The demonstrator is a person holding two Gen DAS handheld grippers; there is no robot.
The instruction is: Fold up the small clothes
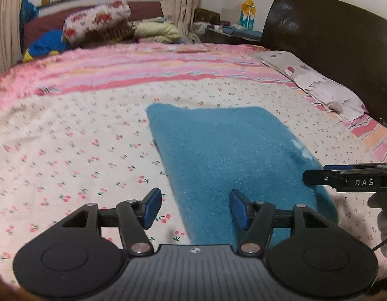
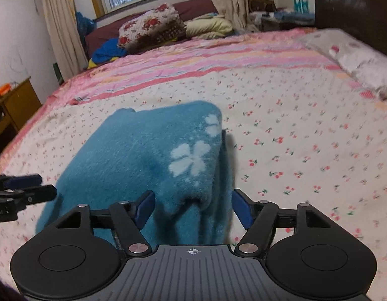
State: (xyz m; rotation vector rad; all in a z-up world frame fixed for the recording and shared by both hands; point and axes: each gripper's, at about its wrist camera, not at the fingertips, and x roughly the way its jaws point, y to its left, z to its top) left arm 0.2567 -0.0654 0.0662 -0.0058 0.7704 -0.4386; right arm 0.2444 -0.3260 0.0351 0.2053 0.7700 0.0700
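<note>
A teal fleece garment (image 1: 231,155) with white flower prints (image 2: 191,160) lies folded on the cherry-print bed sheet (image 1: 68,138). My left gripper (image 1: 196,208) is open at the garment's near left edge, one pad over the sheet and the other over the fleece. My right gripper (image 2: 193,209) is open around the garment's (image 2: 133,155) near right corner, where a raised fold sits between the pads without being pinched. Each gripper also shows in the other's view: the right gripper (image 1: 318,178) at the right edge, the left gripper (image 2: 40,186) at the left edge.
A dotted pillow (image 1: 326,87) lies against the dark headboard (image 1: 331,45) on the right. A folded floral quilt (image 1: 95,22) and other bedding sit at the far end under the window. A wooden cabinet (image 2: 15,105) stands left of the bed.
</note>
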